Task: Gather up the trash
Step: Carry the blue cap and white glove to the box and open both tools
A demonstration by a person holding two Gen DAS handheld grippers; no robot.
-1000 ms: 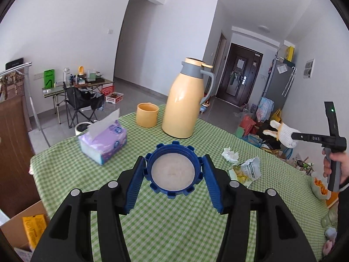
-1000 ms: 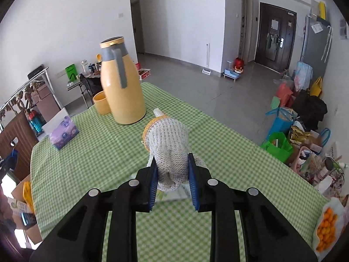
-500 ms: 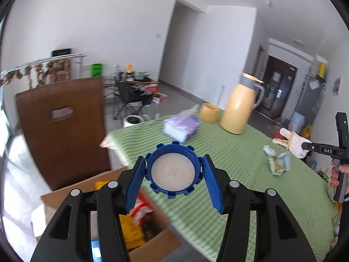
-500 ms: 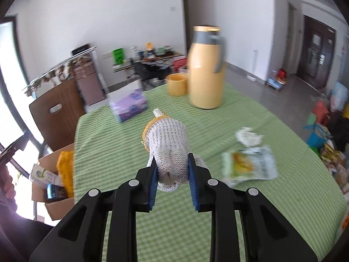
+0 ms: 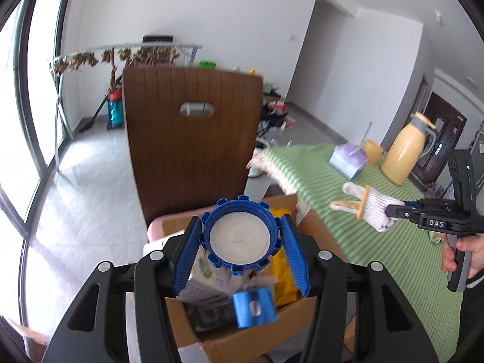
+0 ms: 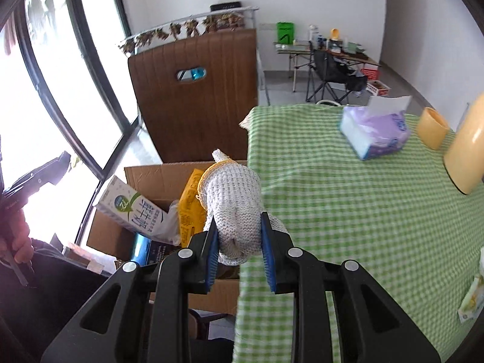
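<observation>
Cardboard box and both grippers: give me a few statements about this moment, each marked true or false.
1. The left gripper holds a blue lid above the cardboard box. True.
2. The right gripper is empty. False: its fingers clamp a white knitted glove.
3. The cardboard box is empty. False: a milk carton, a yellow bag and other packaging lie in it.
4. A brown chair stands behind the box. True.
5. The purple tissue pack lies inside the box. False: it rests on the green checked tablecloth.
</observation>
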